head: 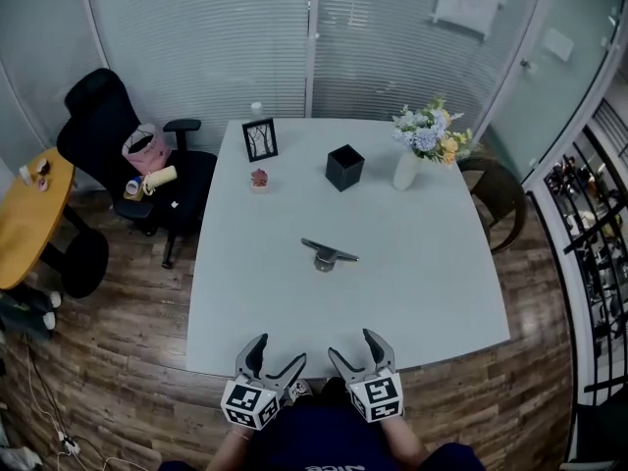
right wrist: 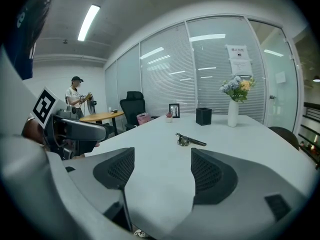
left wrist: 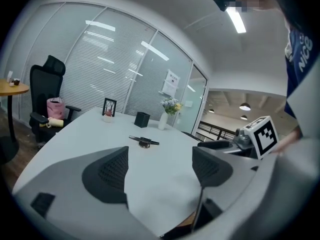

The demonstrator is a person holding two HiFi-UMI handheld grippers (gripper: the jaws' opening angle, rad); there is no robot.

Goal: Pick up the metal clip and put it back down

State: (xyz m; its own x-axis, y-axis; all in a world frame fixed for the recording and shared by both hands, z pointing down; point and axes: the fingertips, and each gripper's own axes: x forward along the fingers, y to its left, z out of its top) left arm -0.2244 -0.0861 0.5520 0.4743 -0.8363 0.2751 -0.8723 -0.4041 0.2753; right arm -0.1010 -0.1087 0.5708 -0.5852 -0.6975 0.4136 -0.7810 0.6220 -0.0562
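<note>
We hold the left gripper (head: 274, 367) and right gripper (head: 355, 358) wide open, empty (both at the table's (head: 432, 263) near edge), well short of the metal clip (head: 327, 254).

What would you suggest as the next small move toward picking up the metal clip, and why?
Probably reach the right gripper forward toward the metal clip, jaws apart. It and the left gripper hang open and empty at the near edge of the table, while the clip lies mid-table, well ahead, slightly nearer the right one.
</note>
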